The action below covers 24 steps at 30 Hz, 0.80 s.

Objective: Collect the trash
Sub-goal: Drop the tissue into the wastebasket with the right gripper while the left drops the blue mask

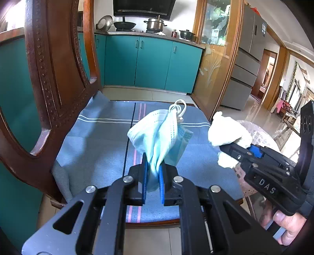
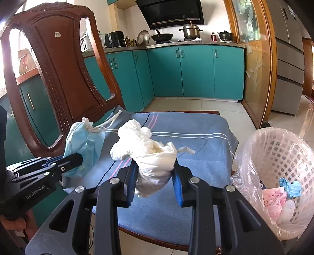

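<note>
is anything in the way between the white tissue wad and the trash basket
Nothing visible. The white tissue wad, held in the right tool above the chair seat, has open air across to the lined trash basket beside the chair.

A home kitchen.
Teal cabinets (image 2: pixel 196 72) carry a worktop with a wok (image 2: pixel 162 36), a steel stockpot (image 2: pixel 191 31), a range hood (image 2: pixel 172 12) above, and a refrigerator (image 1: pixel 246 64) beside.

Left gripper (image 1: pixel 153 174): jaws pinching narrowly, holding level, pointing forward. Right gripper (image 2: pixel 155 176): jaws gripping wider, holding level beside the left.
</note>
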{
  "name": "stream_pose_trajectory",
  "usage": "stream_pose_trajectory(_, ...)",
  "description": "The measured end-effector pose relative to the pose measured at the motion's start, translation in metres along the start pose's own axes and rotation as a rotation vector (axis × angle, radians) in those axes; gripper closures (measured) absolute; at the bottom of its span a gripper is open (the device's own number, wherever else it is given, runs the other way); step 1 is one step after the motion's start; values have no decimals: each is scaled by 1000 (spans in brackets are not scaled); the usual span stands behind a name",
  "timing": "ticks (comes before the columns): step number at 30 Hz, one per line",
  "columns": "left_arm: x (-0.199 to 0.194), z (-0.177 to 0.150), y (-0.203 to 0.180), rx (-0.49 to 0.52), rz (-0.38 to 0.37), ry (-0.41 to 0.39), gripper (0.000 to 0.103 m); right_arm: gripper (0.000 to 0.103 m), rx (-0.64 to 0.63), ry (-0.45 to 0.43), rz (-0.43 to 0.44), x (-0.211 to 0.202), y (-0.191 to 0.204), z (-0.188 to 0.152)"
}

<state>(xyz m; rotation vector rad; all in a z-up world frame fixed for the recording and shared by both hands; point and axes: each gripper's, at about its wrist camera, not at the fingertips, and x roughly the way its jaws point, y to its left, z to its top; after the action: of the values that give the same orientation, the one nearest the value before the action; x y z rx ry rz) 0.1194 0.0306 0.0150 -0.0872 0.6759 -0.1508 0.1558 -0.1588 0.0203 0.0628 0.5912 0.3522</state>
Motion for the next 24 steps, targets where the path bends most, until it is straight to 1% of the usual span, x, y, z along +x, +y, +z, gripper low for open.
stream_pose_trajectory(2,1,0,0,0,-1,1,92,71,8,-18,-7,-4,-3,2)
stream_pose_trajectory(5,4,-1,1,0,-8,8,92,71,42,-64,-19,-19,-20,11)
stream_pose_trajectory(6,4,-1,0,1,-9,9,92,70,61,-87,-41,-27,-32,17)
stream_pose_trajectory(8,4,-1,0,4,-14,9,92,69,150,-153,-105,-47,-67,27)
stream_pose_trajectory(9,5,-1,0,6,-16,10,92,67,192,-171,-127,-54,-82,29)
stream_pose_trajectory(10,6,-1,-1,7,-20,14,92,62,244,-183,-168,-61,-102,30)
stream_pose_trajectory(11,6,-2,-3,9,-22,16,92,41,287,-177,-212,-65,-122,29)
stream_pose_trajectory(12,7,-2,-4,11,-25,17,92,25,318,-161,-240,-66,-136,27)
stream_pose_trajectory(13,8,-3,-8,18,-33,22,92,7,361,-142,-276,-66,-152,22)
stream_pose_trajectory(14,10,-4,-11,25,-43,25,92,6,416,-138,-315,-68,-169,17)
stream_pose_trajectory(15,10,-5,-16,33,-55,26,92,6,489,-156,-335,-75,-187,12)
stream_pose_trajectory(17,13,-7,-30,55,-80,32,92,4,619,-231,-334,-94,-213,6)
stream_pose_trajectory(19,20,-8,-49,77,-109,45,92,3,702,-333,-375,-114,-226,-3)
stream_pose_trajectory(20,23,-8,-60,78,-137,58,92,3,750,-387,-394,-125,-232,-8)
stream_pose_trajectory(21,27,-7,-70,84,-160,68,92,3,785,-425,-407,-132,-235,-13)
stream_pose_trajectory(23,35,-3,-107,130,-206,76,92,3,855,-510,-443,-149,-244,-23)
stream_pose_trajectory(24,38,0,-122,154,-222,76,92,3,873,-530,-449,-152,-246,-25)
